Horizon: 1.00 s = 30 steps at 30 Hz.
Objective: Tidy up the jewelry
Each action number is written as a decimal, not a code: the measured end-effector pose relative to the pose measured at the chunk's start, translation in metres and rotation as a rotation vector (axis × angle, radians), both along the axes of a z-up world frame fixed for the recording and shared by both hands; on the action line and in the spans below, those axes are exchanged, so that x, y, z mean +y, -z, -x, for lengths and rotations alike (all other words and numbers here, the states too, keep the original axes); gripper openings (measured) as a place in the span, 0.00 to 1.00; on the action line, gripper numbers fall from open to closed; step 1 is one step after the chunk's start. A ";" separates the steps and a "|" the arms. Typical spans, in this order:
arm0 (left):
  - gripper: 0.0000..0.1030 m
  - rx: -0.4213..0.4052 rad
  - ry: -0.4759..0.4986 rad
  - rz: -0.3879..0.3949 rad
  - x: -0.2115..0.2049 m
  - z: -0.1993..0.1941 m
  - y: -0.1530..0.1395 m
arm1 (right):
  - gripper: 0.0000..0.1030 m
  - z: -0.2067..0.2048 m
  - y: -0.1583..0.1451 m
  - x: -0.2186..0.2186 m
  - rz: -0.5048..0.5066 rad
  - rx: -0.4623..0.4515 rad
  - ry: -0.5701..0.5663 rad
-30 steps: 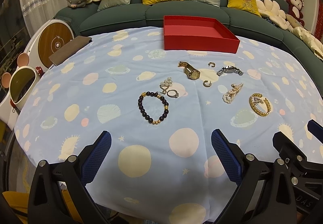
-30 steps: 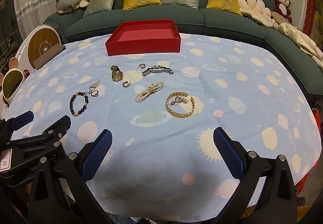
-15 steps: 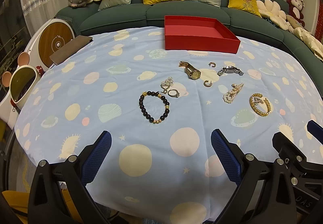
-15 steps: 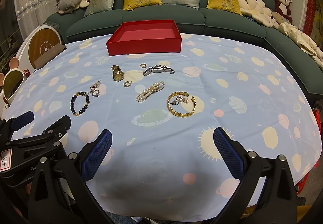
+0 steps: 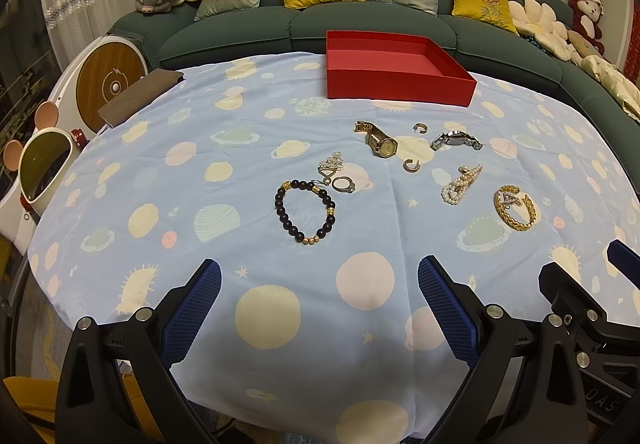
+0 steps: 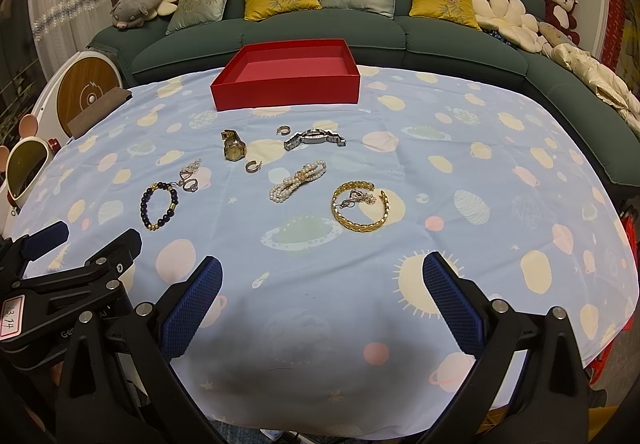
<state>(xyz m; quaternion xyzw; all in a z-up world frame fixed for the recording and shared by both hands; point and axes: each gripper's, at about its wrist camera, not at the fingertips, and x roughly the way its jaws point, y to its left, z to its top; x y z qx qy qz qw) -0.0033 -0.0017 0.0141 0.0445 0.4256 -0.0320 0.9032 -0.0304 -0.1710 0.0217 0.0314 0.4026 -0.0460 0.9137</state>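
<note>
Almost nothing has changed over the last second: both views only creep slightly, and every piece lies where it lay. The left hand-held gripper [image 5: 319,286] and right hand-held gripper [image 6: 322,284] hang over the near edge of the bench [image 6: 500,147], jaws spread wide, holding nothing. The red tray [image 6: 288,81] sits empty at the far side. In front of the tray lie the gold watch [image 6: 233,147], silver watch [image 6: 315,138], pearl piece [image 6: 298,179], gold bangle [image 6: 360,209] and beaded bracelet [image 5: 305,210]. Judging by this, sorting has not begun; the first pick is yet to come.
</note>
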 end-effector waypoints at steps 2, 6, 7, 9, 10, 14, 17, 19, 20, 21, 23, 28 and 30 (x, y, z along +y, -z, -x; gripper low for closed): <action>0.93 0.000 0.000 0.000 0.000 0.000 0.000 | 0.95 0.000 0.000 0.000 0.000 0.000 0.000; 0.93 -0.001 -0.003 0.003 0.001 0.002 0.000 | 0.95 0.000 0.000 0.001 0.003 0.000 -0.001; 0.93 -0.003 -0.002 0.002 0.001 0.002 0.000 | 0.95 0.001 0.000 0.001 0.004 0.000 -0.001; 0.93 -0.002 -0.003 0.004 0.001 0.003 0.001 | 0.95 0.001 0.000 0.002 0.003 0.000 -0.001; 0.93 -0.002 -0.003 0.004 0.001 0.003 0.000 | 0.95 0.001 0.000 0.002 0.003 0.000 -0.001; 0.93 -0.002 -0.003 0.004 0.001 0.003 0.000 | 0.95 0.001 0.000 0.003 0.002 0.001 -0.001; 0.93 -0.002 -0.003 0.005 0.001 0.003 0.000 | 0.95 0.001 0.000 0.003 0.004 0.000 -0.001; 0.93 -0.002 -0.003 0.005 0.001 0.003 0.000 | 0.95 0.001 0.000 0.002 0.003 0.000 -0.001; 0.93 -0.002 -0.003 0.005 0.002 0.003 0.000 | 0.95 0.001 0.000 0.002 0.003 0.000 -0.001; 0.93 -0.002 -0.003 0.005 0.002 0.003 0.000 | 0.95 0.001 0.000 0.002 0.003 0.000 -0.001; 0.93 -0.002 -0.003 0.005 0.002 0.003 0.000 | 0.95 0.001 0.000 0.003 0.002 0.000 -0.001; 0.93 0.007 -0.007 0.013 0.002 0.003 0.003 | 0.95 0.001 0.000 0.002 0.003 0.001 -0.002; 0.93 0.018 -0.003 0.019 0.003 0.001 0.004 | 0.95 0.001 0.001 0.004 0.004 0.002 -0.004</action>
